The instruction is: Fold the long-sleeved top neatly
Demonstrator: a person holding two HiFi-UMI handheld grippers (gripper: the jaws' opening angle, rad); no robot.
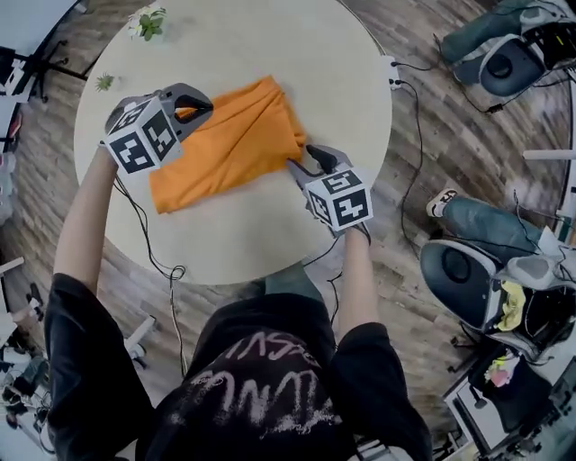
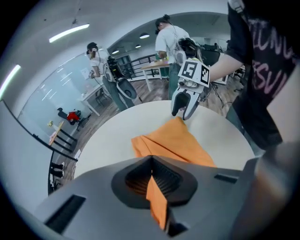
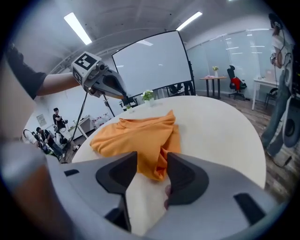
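The orange long-sleeved top point(image 1: 229, 144) lies partly folded in the middle of the round beige table point(image 1: 315, 63). My left gripper point(image 1: 202, 110) hovers over the garment's far left end, shut on a strip of orange fabric point(image 2: 157, 201) pinched between its pads. My right gripper point(image 1: 306, 162) is at the garment's right corner with its jaws open. A bunched orange corner point(image 3: 157, 164) lies in the gap between them, and the pads are not pressing on it. The left gripper view shows the right gripper point(image 2: 185, 110) at the far tip of the cloth. The right gripper view shows the left gripper point(image 3: 119, 93) above the cloth.
A small potted plant point(image 1: 147, 22) and a green sprig point(image 1: 105, 82) stand at the table's far left rim. A white power strip point(image 1: 390, 72) sits at the right edge with cables on the floor. Seated people's legs and equipment point(image 1: 477, 225) crowd the right side.
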